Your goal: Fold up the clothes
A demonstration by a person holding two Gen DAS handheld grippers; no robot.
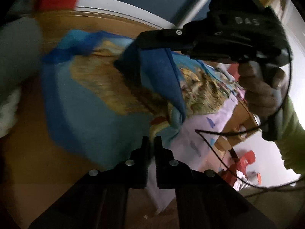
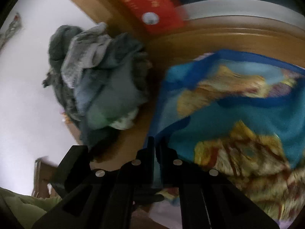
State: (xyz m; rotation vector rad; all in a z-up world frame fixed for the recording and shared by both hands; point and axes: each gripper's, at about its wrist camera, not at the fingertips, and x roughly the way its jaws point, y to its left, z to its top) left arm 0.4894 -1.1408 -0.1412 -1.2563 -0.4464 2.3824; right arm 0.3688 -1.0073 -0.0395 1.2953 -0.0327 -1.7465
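Observation:
A blue garment with a yellow printed picture (image 1: 91,99) lies partly on the wooden table (image 1: 38,162). My left gripper (image 1: 151,143) is shut on its near edge. My right gripper (image 1: 131,57) shows in the left wrist view, shut on a raised blue fold of the same garment above the table. In the right wrist view the garment (image 2: 238,114) hangs to the right and my right gripper (image 2: 157,145) is shut on its blue hem. A pale lilac printed cloth (image 1: 200,131) lies under the garment.
A pile of grey-green and pale clothes (image 2: 99,80) sits on the table to the left. A red box (image 2: 152,2) stands at the far table edge by a blue wall. Red stools (image 1: 246,160) stand on the floor beyond the table's right edge.

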